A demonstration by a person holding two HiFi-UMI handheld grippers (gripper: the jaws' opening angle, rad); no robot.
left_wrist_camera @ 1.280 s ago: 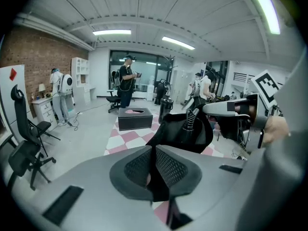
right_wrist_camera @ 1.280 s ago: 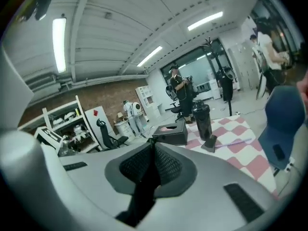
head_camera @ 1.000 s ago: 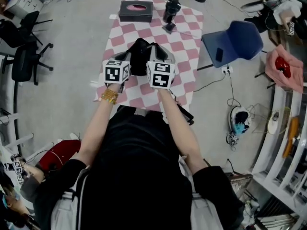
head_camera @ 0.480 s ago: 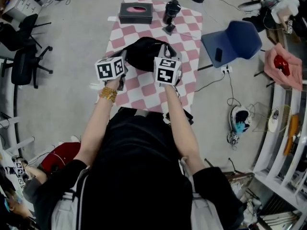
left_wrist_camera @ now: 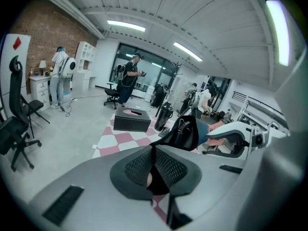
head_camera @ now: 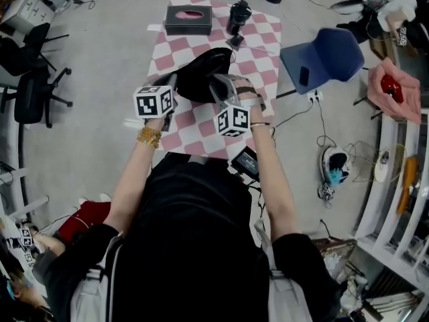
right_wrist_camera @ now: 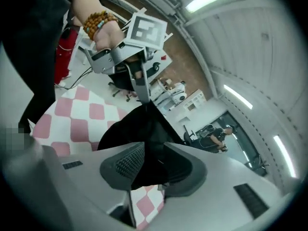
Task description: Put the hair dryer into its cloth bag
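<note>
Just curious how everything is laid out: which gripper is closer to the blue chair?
Right. The right gripper, its fingers opening with black bag cloth between them, is left of the blue chair in the head view. The left gripper is farther left, across the bag.

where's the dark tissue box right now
In the head view the tissue box sits at the far left corner of the checkered cloth, just left of an upright black object and beyond the black bag.

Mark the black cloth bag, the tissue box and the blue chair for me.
black cloth bag point(head_camera: 201, 76), head view, middle of the raised fabric.
tissue box point(head_camera: 190, 19), head view, top face.
blue chair point(head_camera: 328, 54), head view, seat.
</note>
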